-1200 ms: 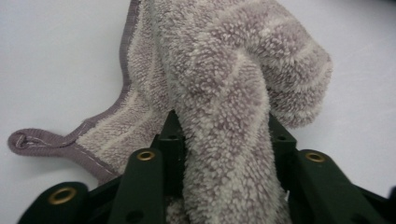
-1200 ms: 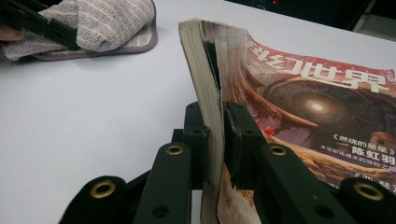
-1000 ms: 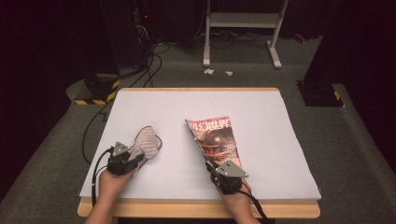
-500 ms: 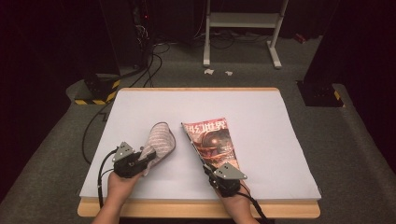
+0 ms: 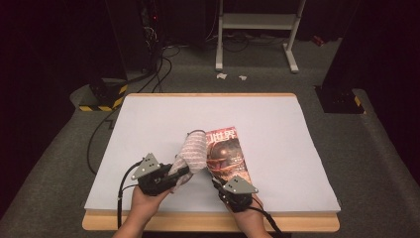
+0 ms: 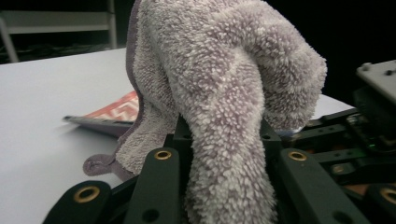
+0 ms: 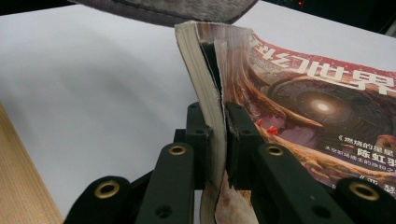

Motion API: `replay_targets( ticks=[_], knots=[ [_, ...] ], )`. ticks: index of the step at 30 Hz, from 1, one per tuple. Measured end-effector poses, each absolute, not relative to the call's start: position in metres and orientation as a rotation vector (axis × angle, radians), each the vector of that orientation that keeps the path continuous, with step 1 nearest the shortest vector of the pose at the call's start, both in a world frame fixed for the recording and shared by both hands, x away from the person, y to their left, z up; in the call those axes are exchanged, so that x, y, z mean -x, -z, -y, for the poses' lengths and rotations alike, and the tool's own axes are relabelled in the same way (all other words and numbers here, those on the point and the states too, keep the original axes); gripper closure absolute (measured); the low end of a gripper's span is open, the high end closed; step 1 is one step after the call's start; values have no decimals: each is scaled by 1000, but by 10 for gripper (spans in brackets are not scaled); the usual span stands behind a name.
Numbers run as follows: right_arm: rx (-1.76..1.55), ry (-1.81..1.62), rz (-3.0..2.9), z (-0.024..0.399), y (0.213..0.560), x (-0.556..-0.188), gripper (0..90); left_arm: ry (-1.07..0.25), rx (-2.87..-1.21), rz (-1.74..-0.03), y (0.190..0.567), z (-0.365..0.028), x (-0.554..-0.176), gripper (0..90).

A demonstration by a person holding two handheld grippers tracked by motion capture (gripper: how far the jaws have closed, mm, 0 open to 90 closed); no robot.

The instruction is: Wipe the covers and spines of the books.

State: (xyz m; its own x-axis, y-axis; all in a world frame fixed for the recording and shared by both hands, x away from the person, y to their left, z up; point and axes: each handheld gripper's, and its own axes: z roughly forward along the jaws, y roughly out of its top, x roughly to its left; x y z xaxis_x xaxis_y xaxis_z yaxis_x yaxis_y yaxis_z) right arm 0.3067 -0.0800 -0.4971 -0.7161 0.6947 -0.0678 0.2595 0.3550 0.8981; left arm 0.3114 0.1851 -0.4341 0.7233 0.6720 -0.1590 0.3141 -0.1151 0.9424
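We note the left claw (image 5: 184,173), clamped on the grey cloth (image 5: 194,150), has lifted it up and across since a sec ago; cloth now overhangs the magazine (image 5: 229,156) edge. Right claw (image 5: 218,184) pinches the mag's near corner, steady on bench (image 5: 148,119). Wiping looks imminent.

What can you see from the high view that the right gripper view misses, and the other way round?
High view: the left gripper clamping a cloth, both hands, the whole table and the floor around it. Right gripper view: the magazine's page edges pinched between the black jaws, close up. Both: the magazine, the cloth over its far end, the white tabletop.
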Motion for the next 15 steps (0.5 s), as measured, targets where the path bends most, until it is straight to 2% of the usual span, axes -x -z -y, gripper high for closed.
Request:
replay_targets(
  ticks=[6,9,15],
  knots=[
    [-838,-1331,-2179,81,497,-307,816,-347,-1774,-774,443,-162,-320,700],
    [-845,-1338,-2177,81,496,-307,816,-381,-1829,-778,454,-151,-326,699],
    [-838,-1330,-2183,81,497,-307,815,-431,-1855,-837,462,-157,-344,699]
  ],
)
